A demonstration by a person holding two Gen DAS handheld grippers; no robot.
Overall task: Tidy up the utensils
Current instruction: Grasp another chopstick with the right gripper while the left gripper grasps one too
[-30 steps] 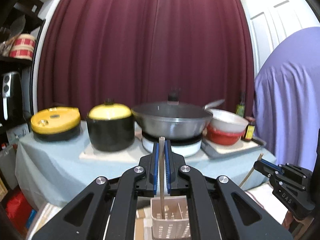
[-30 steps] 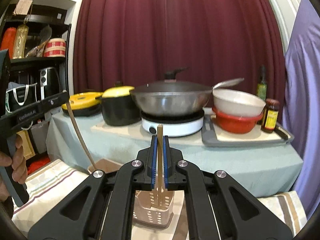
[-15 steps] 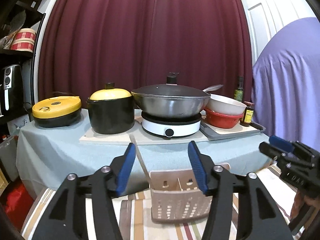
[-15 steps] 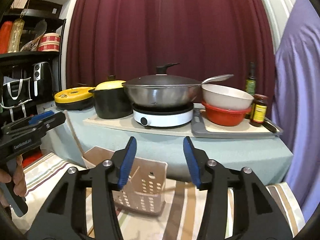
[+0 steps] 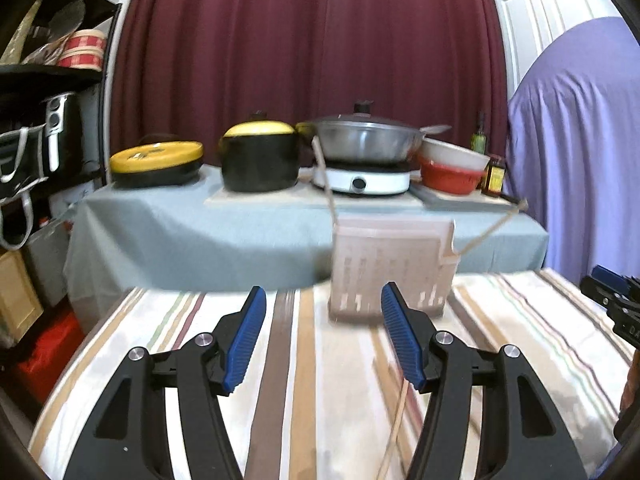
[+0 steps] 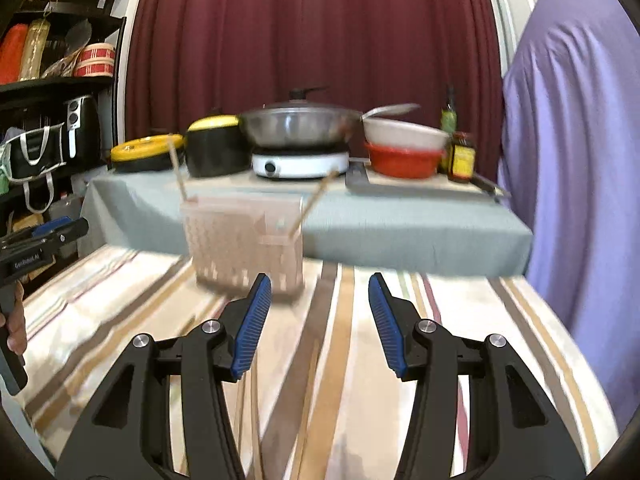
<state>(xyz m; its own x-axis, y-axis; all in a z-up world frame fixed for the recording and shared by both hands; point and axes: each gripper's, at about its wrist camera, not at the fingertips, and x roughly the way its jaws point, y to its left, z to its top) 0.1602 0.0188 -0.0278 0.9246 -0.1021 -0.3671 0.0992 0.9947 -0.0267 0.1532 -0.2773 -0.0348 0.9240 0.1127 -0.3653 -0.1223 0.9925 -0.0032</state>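
Note:
A beige perforated utensil caddy [image 5: 390, 268] stands on the striped cloth; it also shows in the right wrist view [image 6: 244, 244]. Two wooden chopsticks lean out of it, one to the left [image 5: 325, 178] and one to the right [image 5: 492, 227]; the right wrist view shows them too, left one [image 6: 178, 174] and right one [image 6: 314, 202]. More chopsticks lie loose on the cloth near me [image 5: 394, 432] [image 6: 240, 408]. My left gripper [image 5: 322, 336] is open and empty, short of the caddy. My right gripper [image 6: 320, 322] is open and empty, just right of the caddy.
Behind the striped cloth [image 5: 320, 380] stands a grey-covered table [image 5: 200, 224] with black pots with yellow lids, a wok on a white hotplate [image 5: 362, 178], stacked bowls and bottles. Shelves stand at the left, a purple drape [image 6: 580, 160] at the right.
Both grippers opened and let their chopsticks go into the caddy, then drew back and lower. The caddy now stands farther ahead with the two chopsticks leaning in it.

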